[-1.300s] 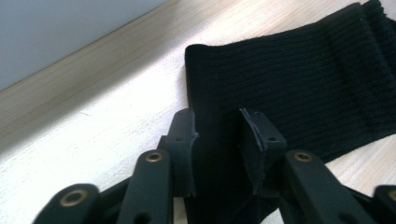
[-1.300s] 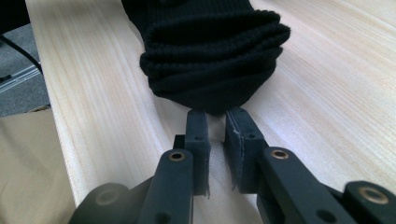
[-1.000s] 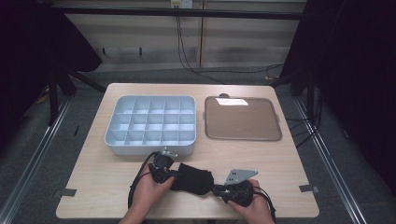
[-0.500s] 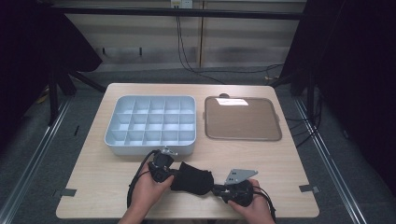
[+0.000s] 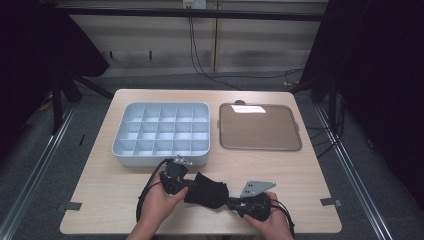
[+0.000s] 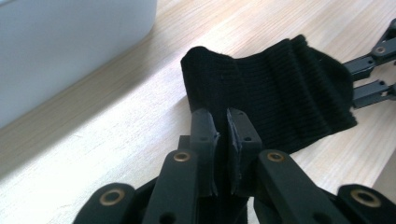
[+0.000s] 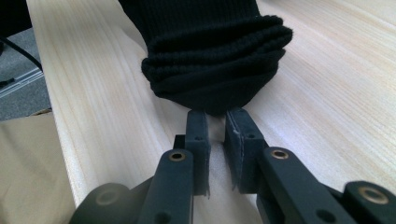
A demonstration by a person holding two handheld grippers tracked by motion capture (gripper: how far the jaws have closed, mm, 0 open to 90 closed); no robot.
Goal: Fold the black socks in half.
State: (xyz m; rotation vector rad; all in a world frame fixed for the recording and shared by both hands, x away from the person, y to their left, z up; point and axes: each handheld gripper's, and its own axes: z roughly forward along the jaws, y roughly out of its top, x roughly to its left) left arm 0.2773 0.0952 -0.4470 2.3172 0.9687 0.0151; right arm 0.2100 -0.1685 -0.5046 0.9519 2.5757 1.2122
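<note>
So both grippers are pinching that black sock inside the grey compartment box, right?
Not inside the box. Both grippers, left gripper and right gripper, pinch the black sock on the bare wooden table, in front of the grey compartment box. The high view shows it.

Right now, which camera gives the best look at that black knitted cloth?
The left gripper view: the black knitted cloth spreads across it, ribbing clear, one edge pinched in the left claw. The right gripper view has its bunched folded end at the right claw. The high view has a small dark lump.
</note>
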